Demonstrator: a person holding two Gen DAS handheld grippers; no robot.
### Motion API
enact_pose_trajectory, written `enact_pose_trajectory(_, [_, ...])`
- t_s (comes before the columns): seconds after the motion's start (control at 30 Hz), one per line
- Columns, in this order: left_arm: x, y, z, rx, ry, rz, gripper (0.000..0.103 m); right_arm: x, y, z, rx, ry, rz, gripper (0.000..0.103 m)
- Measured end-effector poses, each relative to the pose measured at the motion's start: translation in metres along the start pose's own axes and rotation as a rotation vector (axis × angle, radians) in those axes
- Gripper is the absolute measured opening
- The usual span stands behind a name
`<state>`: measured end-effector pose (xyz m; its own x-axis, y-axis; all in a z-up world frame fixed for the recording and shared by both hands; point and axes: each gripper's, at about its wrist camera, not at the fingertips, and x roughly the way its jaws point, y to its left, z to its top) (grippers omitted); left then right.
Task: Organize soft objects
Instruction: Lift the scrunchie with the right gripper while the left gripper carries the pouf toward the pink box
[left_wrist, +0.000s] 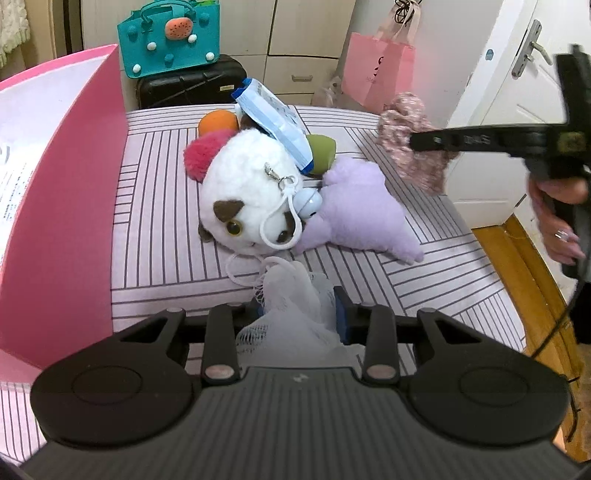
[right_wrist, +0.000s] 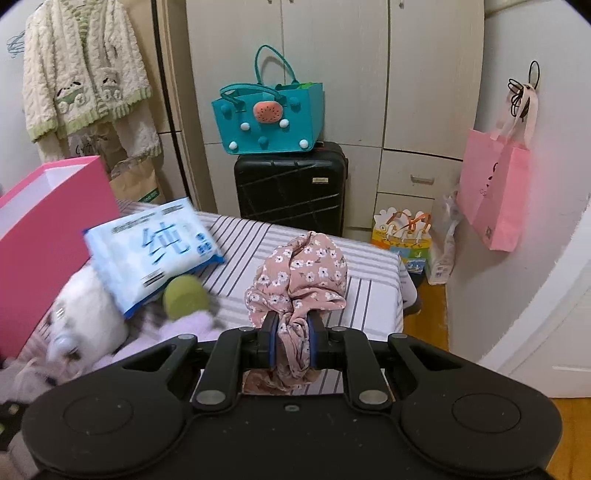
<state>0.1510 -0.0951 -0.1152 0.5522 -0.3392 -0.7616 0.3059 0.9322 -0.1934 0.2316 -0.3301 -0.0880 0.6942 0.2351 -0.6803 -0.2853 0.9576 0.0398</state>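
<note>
My left gripper (left_wrist: 301, 304) is shut on a white mesh bath pouf (left_wrist: 291, 295), held just above the striped bed cover (left_wrist: 162, 206). My right gripper (right_wrist: 291, 338) is shut on a pink floral scrunchie (right_wrist: 299, 269); it shows in the left wrist view (left_wrist: 410, 144) held in the air at the right. On the bed lie a white plush cat (left_wrist: 247, 192), a purple plush (left_wrist: 362, 210), a pink pompom (left_wrist: 203, 155), an orange ball (left_wrist: 218, 122), a green ball (left_wrist: 321, 147) and a blue tissue pack (left_wrist: 273, 118). The tissue pack (right_wrist: 151, 247) rests on the pile.
An open pink box (left_wrist: 66, 206) stands on the bed at the left. Behind the bed stands a black suitcase (right_wrist: 291, 188) with a teal felt bag (right_wrist: 269, 118) on top. A pink paper bag (right_wrist: 495, 192) hangs on the wall at the right. Wooden floor lies right of the bed.
</note>
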Motion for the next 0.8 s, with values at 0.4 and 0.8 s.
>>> enact_pose_trajectory(0.4, [-0.013,0.005,-0.010,-0.013,0.114,-0.045,0.034,-0.047,0.020,-0.040,0.111,0.140,0.175,0.019])
enact_pose_trajectory(0.8, [-0.038,0.016,-0.014,0.001,0.183,-0.052,0.034,-0.064,0.070,-0.048,0.071,0.233,0.352,0.019])
